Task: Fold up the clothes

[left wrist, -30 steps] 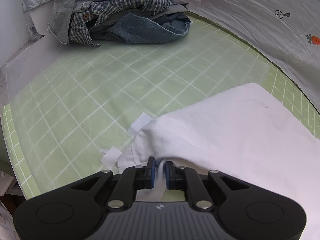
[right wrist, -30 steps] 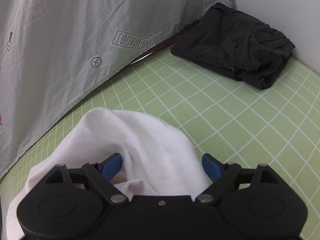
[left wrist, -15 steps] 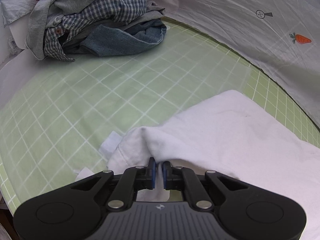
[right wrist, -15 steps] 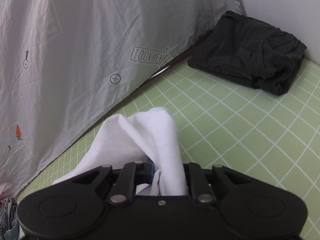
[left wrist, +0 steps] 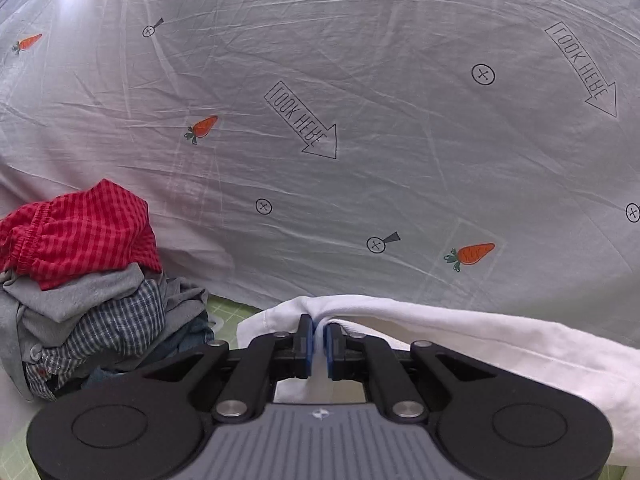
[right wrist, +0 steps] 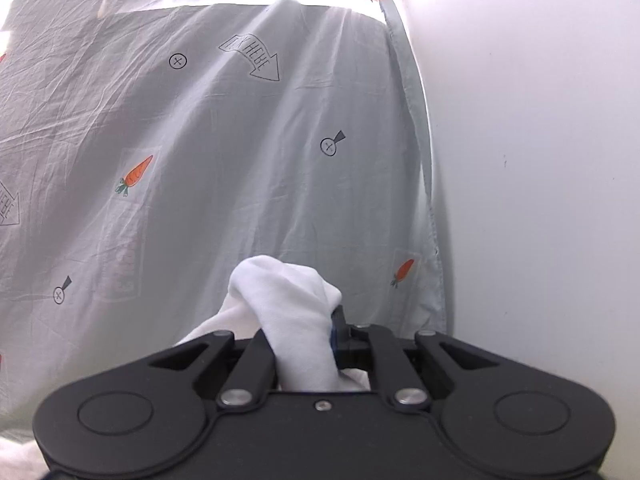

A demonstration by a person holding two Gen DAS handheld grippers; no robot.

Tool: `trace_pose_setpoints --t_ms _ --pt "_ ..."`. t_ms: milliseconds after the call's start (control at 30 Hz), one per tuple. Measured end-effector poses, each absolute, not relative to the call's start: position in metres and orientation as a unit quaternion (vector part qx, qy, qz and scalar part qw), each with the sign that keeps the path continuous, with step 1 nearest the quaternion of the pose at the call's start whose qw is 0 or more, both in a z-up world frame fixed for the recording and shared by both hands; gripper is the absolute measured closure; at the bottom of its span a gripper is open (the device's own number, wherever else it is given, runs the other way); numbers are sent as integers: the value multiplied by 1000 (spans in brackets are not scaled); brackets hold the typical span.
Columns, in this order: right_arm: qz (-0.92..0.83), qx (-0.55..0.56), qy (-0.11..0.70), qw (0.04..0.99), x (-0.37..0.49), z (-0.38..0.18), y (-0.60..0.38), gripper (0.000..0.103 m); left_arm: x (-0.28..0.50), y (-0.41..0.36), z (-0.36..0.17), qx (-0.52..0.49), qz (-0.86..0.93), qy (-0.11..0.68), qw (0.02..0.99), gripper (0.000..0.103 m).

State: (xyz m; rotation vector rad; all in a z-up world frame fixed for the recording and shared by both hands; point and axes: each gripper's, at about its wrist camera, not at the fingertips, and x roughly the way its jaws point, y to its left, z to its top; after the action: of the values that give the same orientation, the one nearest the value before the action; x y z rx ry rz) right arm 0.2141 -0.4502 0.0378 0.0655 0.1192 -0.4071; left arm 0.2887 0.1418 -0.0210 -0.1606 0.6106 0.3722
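My left gripper [left wrist: 318,332] is shut on the edge of a white garment [left wrist: 480,332], which drapes off to the right and hangs below the fingers. My right gripper [right wrist: 304,328] is shut on another bunched part of the same white garment [right wrist: 280,296], which bulges up over the fingers and hides the left one. Both grippers are raised and face the hanging sheet. The green grid mat [left wrist: 224,308] shows only as a sliver in the left wrist view.
A pile of unfolded clothes [left wrist: 88,288], with a red checked piece on top, sits at the left. A grey printed sheet [left wrist: 320,120] hangs behind as a backdrop. A white wall [right wrist: 540,160] is at the right of the right wrist view.
Both grippers have lifted and tilted up with the white garment, so the mat and the dark folded clothes have dropped out of view. The right gripper shut on the garment a second ago.
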Motion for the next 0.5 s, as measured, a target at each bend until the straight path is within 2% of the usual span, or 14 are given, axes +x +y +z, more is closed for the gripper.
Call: trace_pose_setpoints --t_ms 33,100,133,200,267,500 --pt "-213 27 82 973 219 31 -455 94 296 140 -27 -77 184 308 930 93" --pt "-229 28 144 962 229 12 -462 82 303 138 -45 -86 185 340 918 90" --pt "-228 31 177 957 230 -2 -462 81 302 139 -59 -99 182 367 907 89" --pt "-225 31 231 946 229 -31 -458 67 293 142 -85 -126 168 410 888 88" --pt "-228 30 262 937 219 -56 -448 60 272 136 -106 -132 154 434 878 87" --pt "-227 77 358 902 177 -123 -420 50 216 92 -153 -140 58 504 850 83"
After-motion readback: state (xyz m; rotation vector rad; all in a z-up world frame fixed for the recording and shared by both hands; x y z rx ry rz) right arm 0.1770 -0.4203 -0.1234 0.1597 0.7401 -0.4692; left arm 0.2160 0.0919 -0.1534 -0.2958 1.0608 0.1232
